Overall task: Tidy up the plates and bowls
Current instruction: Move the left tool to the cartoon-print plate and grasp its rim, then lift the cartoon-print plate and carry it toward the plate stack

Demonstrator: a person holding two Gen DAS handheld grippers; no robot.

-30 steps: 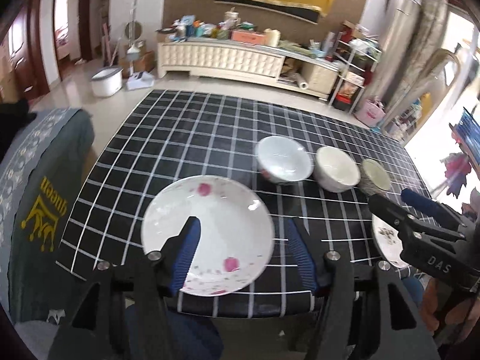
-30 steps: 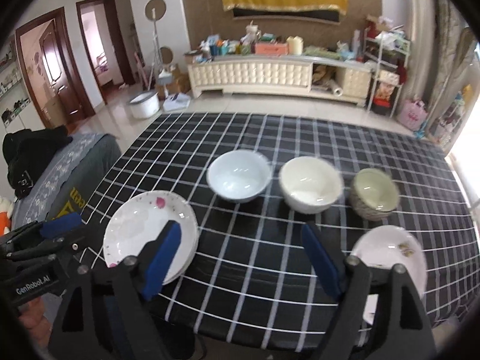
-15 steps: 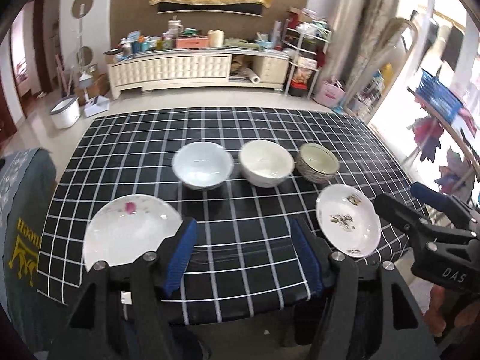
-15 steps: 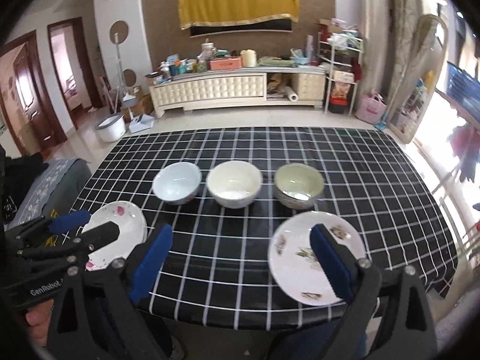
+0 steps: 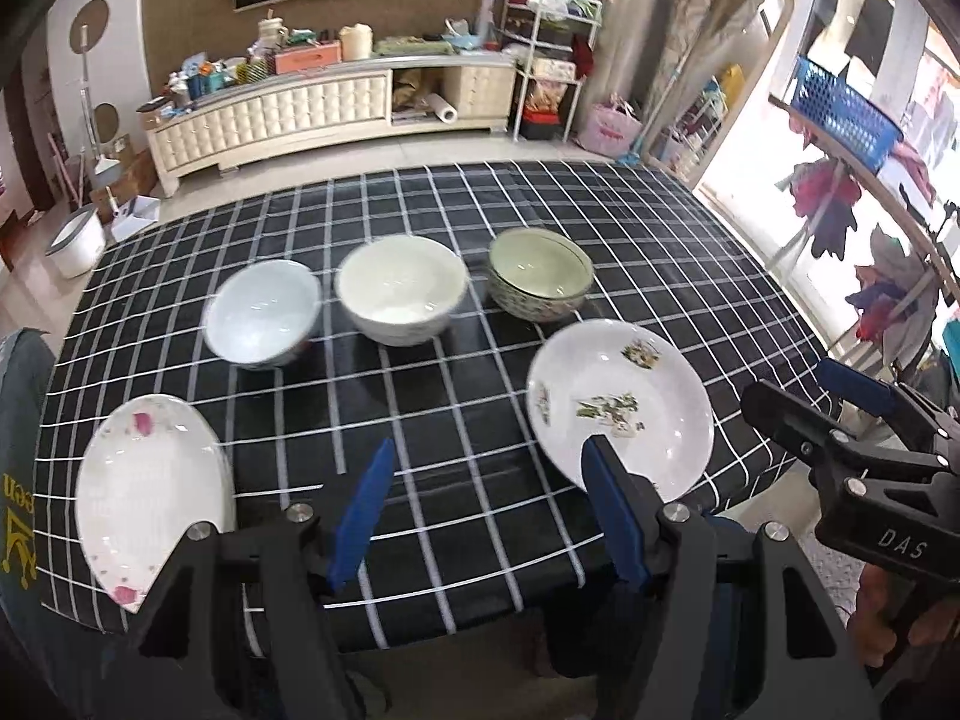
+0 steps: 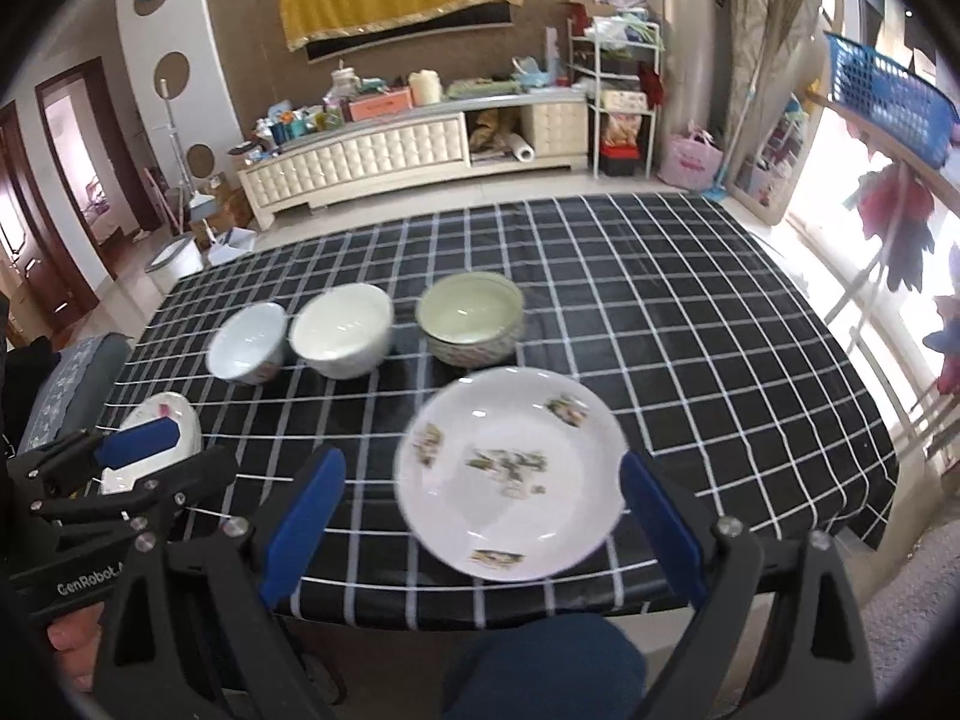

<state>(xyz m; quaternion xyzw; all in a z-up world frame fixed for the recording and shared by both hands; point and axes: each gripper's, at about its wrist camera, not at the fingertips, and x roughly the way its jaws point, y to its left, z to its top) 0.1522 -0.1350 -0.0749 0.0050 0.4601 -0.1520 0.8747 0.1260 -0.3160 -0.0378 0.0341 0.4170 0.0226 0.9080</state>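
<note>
Three bowls stand in a row on the black checked table: a pale blue bowl [image 5: 262, 312] [image 6: 248, 341], a cream bowl [image 5: 401, 289] [image 6: 342, 330] and a green patterned bowl [image 5: 539, 273] [image 6: 470, 318]. A white plate with pink flowers [image 5: 150, 489] [image 6: 161, 420] lies at the front left. A white plate with green leaf prints [image 5: 618, 411] [image 6: 511, 471] lies at the front right. My left gripper [image 5: 489, 516] is open and empty above the front edge. My right gripper [image 6: 480, 516] is open and empty, its jaws on either side of the leaf plate and above it.
The table [image 5: 480, 210] ends just below both grippers. A grey cushioned seat [image 5: 15, 420] stands at its left end. A long white cabinet [image 5: 330, 102] and a shelf rack [image 5: 546, 60] stand beyond the table. A drying rack with clothes [image 5: 870, 192] is on the right.
Both grippers have swung to the right. The left view went from the pink plate to the table's middle. The right gripper now frames the leaf plate. Nothing was picked up.
</note>
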